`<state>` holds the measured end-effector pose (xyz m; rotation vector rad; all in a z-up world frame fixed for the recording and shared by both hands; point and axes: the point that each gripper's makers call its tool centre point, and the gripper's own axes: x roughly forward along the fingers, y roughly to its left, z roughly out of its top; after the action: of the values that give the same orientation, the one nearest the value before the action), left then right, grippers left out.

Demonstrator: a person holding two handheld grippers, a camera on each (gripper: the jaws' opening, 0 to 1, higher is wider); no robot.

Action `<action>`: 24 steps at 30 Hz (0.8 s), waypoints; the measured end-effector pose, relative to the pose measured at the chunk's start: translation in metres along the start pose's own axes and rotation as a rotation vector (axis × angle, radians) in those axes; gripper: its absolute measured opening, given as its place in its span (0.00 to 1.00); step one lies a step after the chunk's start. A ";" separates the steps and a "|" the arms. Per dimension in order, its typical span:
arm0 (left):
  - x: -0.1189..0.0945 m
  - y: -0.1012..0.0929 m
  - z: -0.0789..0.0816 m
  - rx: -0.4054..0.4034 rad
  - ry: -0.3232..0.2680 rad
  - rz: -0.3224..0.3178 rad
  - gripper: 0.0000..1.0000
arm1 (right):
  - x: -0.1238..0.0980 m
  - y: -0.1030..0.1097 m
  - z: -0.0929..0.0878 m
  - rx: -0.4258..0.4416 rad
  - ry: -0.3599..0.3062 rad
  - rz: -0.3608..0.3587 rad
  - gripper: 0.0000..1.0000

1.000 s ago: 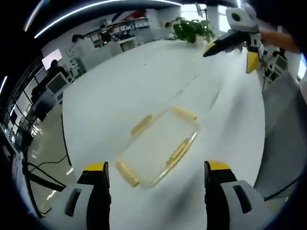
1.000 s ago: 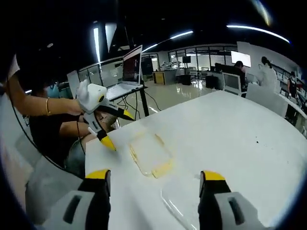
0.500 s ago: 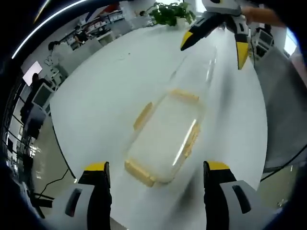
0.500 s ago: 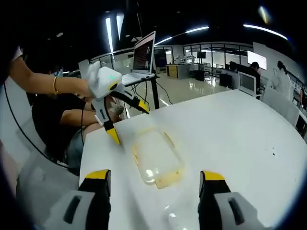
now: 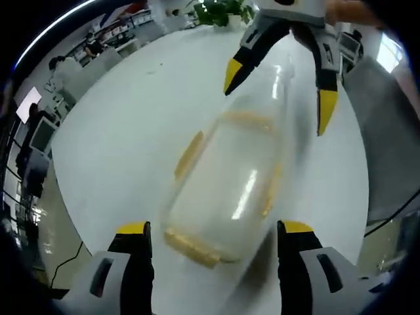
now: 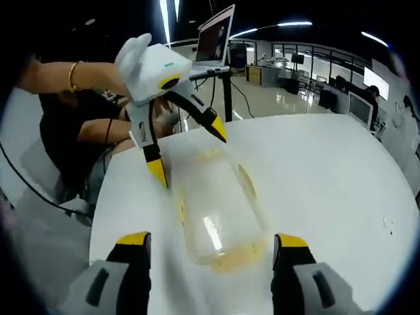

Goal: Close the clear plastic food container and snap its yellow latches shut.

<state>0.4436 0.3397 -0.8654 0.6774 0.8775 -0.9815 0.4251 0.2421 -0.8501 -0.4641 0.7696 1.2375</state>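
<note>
Both hand-held grippers now closer vs 1 s ago: left hand-held gripper (image 5: 209, 231) and right hand-held gripper (image 6: 210, 241) both jaws apart, flanking clear rectangular plastic container w/ yellow latches (image 5: 226, 184) on white worktop (image 5: 125, 131) (lid state unclear). Approach phase; latches probably unsnapped.

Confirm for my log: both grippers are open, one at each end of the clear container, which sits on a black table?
Not quite: the table is white, as the right gripper view shows. The left gripper and right gripper are open, at opposite ends of the clear container.
</note>
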 end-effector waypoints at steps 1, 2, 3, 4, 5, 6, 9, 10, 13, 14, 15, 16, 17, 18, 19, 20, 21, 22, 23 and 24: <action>0.001 0.001 -0.001 -0.003 0.001 -0.002 0.77 | 0.003 -0.002 0.001 -0.002 0.008 -0.005 0.77; 0.002 0.001 -0.002 -0.006 0.002 -0.006 0.77 | 0.006 -0.004 0.000 -0.003 0.020 -0.010 0.77; 0.005 0.002 -0.003 -0.013 0.006 -0.011 0.77 | 0.010 -0.006 0.000 -0.002 0.037 -0.015 0.77; 0.006 0.003 -0.005 -0.018 0.009 -0.014 0.77 | 0.012 -0.007 -0.001 -0.003 0.049 -0.017 0.77; 0.008 0.003 -0.007 -0.026 0.014 -0.021 0.76 | 0.015 -0.007 -0.003 -0.005 0.071 -0.014 0.77; 0.010 0.003 -0.008 -0.028 0.019 -0.026 0.75 | 0.017 -0.007 -0.004 -0.010 0.084 -0.010 0.77; 0.015 0.003 -0.015 -0.019 0.047 -0.037 0.73 | 0.023 -0.009 -0.008 -0.011 0.112 -0.015 0.77; 0.015 0.002 -0.013 -0.044 0.036 -0.049 0.72 | 0.024 -0.009 -0.009 -0.003 0.125 -0.016 0.76; 0.016 0.004 -0.011 -0.084 0.022 -0.046 0.68 | 0.027 -0.012 -0.011 0.008 0.141 -0.029 0.76; 0.016 0.000 -0.012 -0.120 0.024 -0.059 0.68 | 0.029 -0.013 -0.015 0.014 0.161 -0.032 0.76; 0.015 0.002 -0.011 -0.098 0.018 -0.049 0.68 | 0.030 -0.013 -0.019 0.016 0.177 -0.033 0.77; 0.015 0.001 -0.011 -0.106 0.016 -0.048 0.68 | 0.031 -0.013 -0.022 0.017 0.190 -0.036 0.77; 0.015 0.001 -0.011 -0.112 0.019 -0.046 0.68 | 0.031 -0.013 -0.026 0.019 0.203 -0.035 0.76; 0.015 0.001 -0.011 -0.117 0.026 -0.043 0.68 | 0.032 -0.017 -0.021 -0.044 0.174 -0.046 0.75; 0.015 0.001 -0.011 -0.120 0.031 -0.041 0.68 | 0.028 -0.014 -0.024 0.004 0.199 -0.049 0.74; 0.015 0.000 -0.011 -0.119 0.034 -0.041 0.68 | 0.028 -0.016 -0.022 -0.005 0.196 -0.054 0.73; 0.015 0.001 -0.011 -0.120 0.035 -0.042 0.68 | 0.028 -0.017 -0.023 -0.012 0.198 -0.062 0.71; 0.015 0.001 -0.011 -0.121 0.034 -0.042 0.68 | 0.028 -0.019 -0.023 -0.032 0.206 -0.071 0.69; 0.014 0.001 -0.012 -0.122 0.030 -0.042 0.68 | 0.026 -0.022 -0.026 -0.082 0.228 -0.081 0.68; 0.014 0.001 -0.012 -0.123 0.027 -0.042 0.68 | 0.027 -0.018 -0.023 -0.066 0.214 -0.063 0.68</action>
<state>0.4448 0.3439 -0.8835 0.5704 0.9713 -0.9491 0.4395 0.2384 -0.8869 -0.6785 0.8899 1.1686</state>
